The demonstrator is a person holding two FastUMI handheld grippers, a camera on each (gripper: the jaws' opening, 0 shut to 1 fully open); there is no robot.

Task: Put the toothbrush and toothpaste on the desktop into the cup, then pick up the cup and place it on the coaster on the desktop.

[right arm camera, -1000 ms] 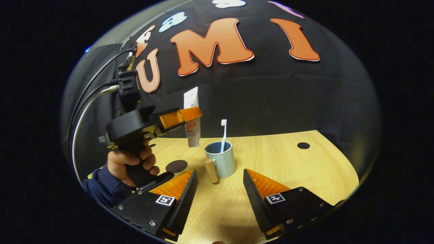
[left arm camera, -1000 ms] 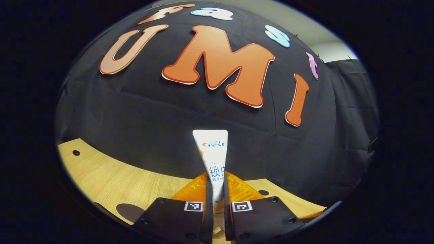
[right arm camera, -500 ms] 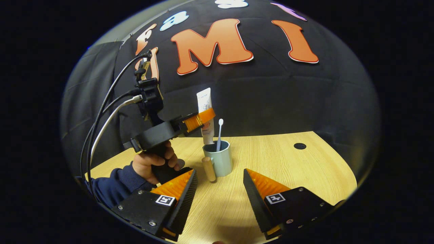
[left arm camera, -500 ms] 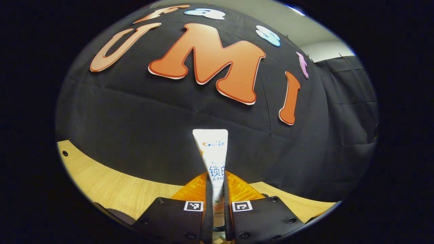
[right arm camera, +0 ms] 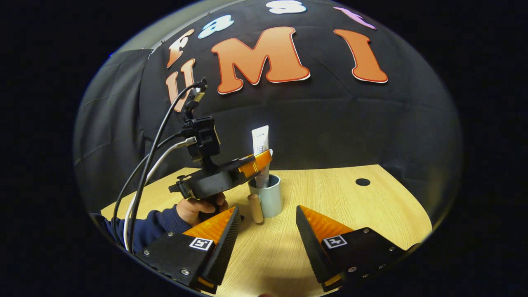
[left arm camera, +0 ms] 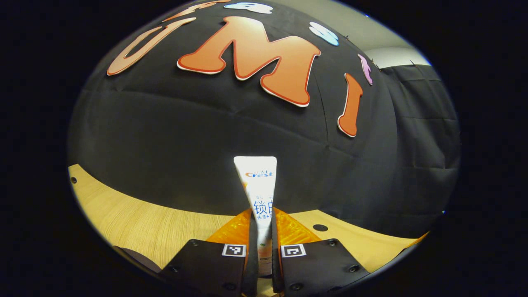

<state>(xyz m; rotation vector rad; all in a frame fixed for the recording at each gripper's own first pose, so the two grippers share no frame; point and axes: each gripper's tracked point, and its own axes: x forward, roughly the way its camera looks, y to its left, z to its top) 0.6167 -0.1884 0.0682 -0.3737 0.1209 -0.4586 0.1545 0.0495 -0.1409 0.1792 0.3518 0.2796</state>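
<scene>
Lower than a moment ago, the toothpaste [right arm camera: 260,153] now has its bottom end inside the cup [right arm camera: 267,199], where half a second back it was only just over the rim. Both fingers of the left gripper [left arm camera: 261,231] press on the tube [left arm camera: 258,194], which stands upright between them with its flat crimped end on top. Seen from the right gripper view, that same left gripper [right arm camera: 259,161] reaches in from the left, level with the cup's mouth, held by a hand [right arm camera: 197,208] in a dark blue sleeve [right arm camera: 152,227]; cables [right arm camera: 154,165] trail from the camera mount on top of it.

Just behind the tube a white sliver of the toothbrush [right arm camera: 270,153] head peeks out (its handle is hidden by the tube and the finger). The cup is pale blue-green with a wooden handle [right arm camera: 255,208] on its near left side, and it stands on the light wooden desktop [right arm camera: 371,206].

Nearer the camera, the right gripper [right arm camera: 267,225] has its jaws spread wide with nothing between them, well short of the cup. At the lower left edge of the left gripper view lies a dark round coaster [left arm camera: 136,259], only partly seen. A small dark hole [right arm camera: 362,182] marks the desktop to the right.
</scene>
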